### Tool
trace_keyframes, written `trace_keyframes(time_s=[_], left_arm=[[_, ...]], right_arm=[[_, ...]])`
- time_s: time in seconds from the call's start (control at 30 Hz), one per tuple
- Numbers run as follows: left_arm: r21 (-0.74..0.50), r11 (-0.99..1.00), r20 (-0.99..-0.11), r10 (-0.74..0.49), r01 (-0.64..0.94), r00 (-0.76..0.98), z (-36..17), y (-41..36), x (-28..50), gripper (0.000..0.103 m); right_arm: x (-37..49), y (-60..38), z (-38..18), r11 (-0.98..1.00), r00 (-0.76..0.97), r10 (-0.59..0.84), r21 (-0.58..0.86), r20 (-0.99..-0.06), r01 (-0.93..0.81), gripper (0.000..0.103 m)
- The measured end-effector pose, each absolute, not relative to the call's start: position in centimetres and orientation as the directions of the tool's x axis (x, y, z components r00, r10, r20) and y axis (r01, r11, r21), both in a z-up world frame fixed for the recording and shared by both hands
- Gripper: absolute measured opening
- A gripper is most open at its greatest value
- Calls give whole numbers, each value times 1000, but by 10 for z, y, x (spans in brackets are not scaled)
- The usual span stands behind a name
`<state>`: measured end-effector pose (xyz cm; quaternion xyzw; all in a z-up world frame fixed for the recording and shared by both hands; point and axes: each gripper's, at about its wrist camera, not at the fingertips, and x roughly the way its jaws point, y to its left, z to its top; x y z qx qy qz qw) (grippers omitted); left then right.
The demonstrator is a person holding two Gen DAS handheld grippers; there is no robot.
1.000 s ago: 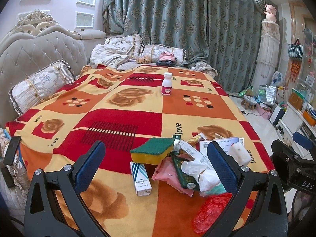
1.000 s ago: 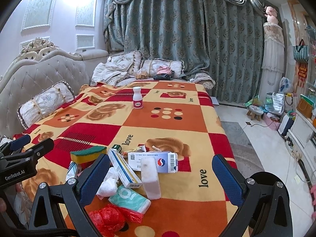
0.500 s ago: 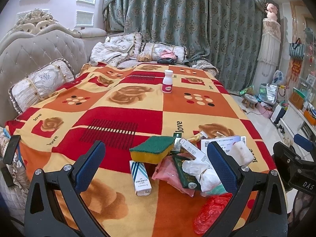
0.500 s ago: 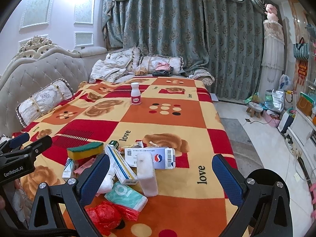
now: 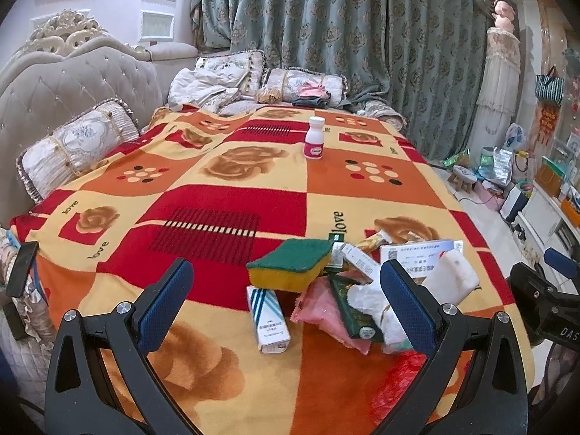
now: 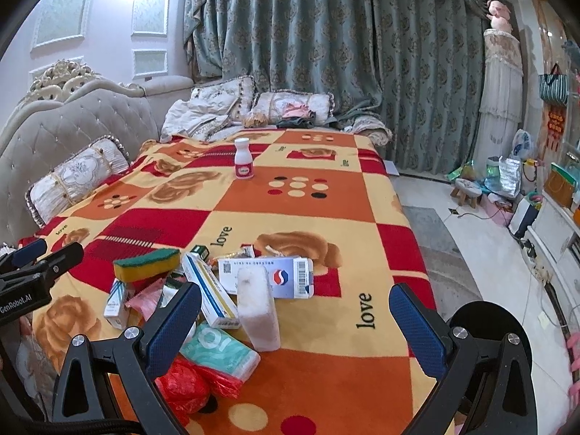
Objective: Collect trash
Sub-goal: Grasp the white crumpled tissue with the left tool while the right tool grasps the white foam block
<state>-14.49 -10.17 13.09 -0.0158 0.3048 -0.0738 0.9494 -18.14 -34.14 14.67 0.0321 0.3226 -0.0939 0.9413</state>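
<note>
We hold our left gripper [image 5: 286,297] and our right gripper [image 6: 295,320] low over the near end of the bed [image 5: 232,199]. The jaws of both are wide open, and nothing is in them.

The trash sits in one pile on the blanket, and we will use the green and yellow sponge [image 5: 290,262] as our marker. A small striped box [image 5: 269,320] lies just in front of the sponge. A pink wrapper [image 5: 319,308] and a dark green packet [image 5: 349,308] lie beside the sponge, toward our right gripper. A white crumpled tissue [image 5: 366,295] rests on that packet. A long white and blue box [image 6: 268,276] lies behind the pile. A white block [image 6: 257,311] leans on it. A teal tissue pack [image 6: 221,351] and a red plastic bag [image 6: 185,386] lie closest to us. Far past the sponge, a white bottle [image 5: 314,137] stands alone in the middle of the bed.

In the last second, very little has changed. The right camera's view has slid a bit, so the pile now sits more between its jaws. No trash has moved. We think this means we are only lining up, and collecting has not begun. We cannot tell yet which piece comes first.
</note>
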Motion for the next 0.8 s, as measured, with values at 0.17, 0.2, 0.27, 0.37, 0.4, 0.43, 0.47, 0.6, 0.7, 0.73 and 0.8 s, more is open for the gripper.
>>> trace_keyframes(time_s=[0.17, 0.2, 0.27, 0.37, 0.4, 0.43, 0.47, 0.6, 0.7, 0.73, 0.8], left_arm=[[-80, 989, -602, -147, 124, 785, 125, -97, -140, 102], [-84, 988, -607, -153, 128, 780, 124, -97, -140, 102], [-89, 987, -612, -163, 137, 774, 122, -98, -142, 102], [-84, 984, -619, -174, 155, 766, 120, -103, -142, 102], [-88, 982, -623, -184, 166, 760, 119, -105, -143, 102], [-93, 979, -628, -197, 179, 752, 117, -108, -144, 102], [-96, 976, -636, -210, 193, 742, 116, -111, -143, 102], [-92, 964, -662, -247, 250, 707, 107, -129, -142, 102], [-96, 951, -685, -278, 295, 674, 100, -145, -139, 102], [-99, 946, -692, -288, 308, 662, 98, -149, -137, 102], [-103, 935, -714, -307, 340, 630, 92, -162, -132, 102]], right_arm=[[-180, -348, 135, 980, 756, -151, 5, -637, 200, 103], [-180, -349, 132, 980, 750, -148, 6, -644, 198, 103], [-178, -350, 127, 982, 742, -142, 4, -656, 191, 103], [-174, -352, 117, 985, 725, -114, 19, -679, 173, 103], [-172, -352, 114, 987, 721, -94, 33, -686, 160, 103], [-169, -353, 111, 988, 717, -73, 48, -694, 147, 103], [-167, -353, 108, 989, 713, -60, 57, -699, 139, 102], [-154, -355, 97, 989, 701, -14, 93, -713, 115, 94], [-140, -357, 89, 986, 686, 48, 142, -726, 82, 82], [-134, -358, 86, 985, 678, 66, 157, -732, 74, 79], [-125, -360, 80, 981, 665, 96, 183, -741, 62, 75]])
